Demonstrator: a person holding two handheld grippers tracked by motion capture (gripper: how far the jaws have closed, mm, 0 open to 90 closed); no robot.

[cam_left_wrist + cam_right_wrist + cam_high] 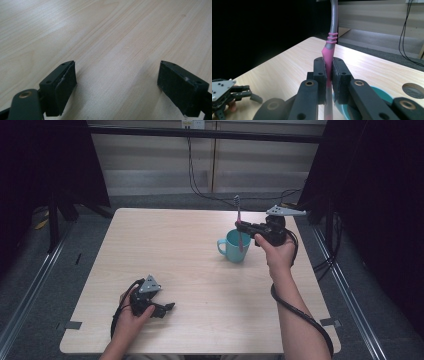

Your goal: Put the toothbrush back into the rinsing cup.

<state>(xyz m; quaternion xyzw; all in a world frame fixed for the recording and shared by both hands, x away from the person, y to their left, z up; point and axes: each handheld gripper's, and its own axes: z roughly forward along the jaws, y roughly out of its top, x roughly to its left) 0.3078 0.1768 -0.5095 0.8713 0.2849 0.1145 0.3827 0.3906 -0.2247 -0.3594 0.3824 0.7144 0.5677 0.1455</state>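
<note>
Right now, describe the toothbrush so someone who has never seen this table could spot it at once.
Start at the light wooden table and look to its far right part, where a teal mug stands. The toothbrush rises upright out of that mug, clamped between the jaws of the right gripper. It is the one thin thing there: pink handle, grey neck, bristles on top.

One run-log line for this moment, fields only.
right claw: shut on toothbrush | toothbrush: upright, lower end inside teal mug | left claw: open, holding nothing, low over table
</note>
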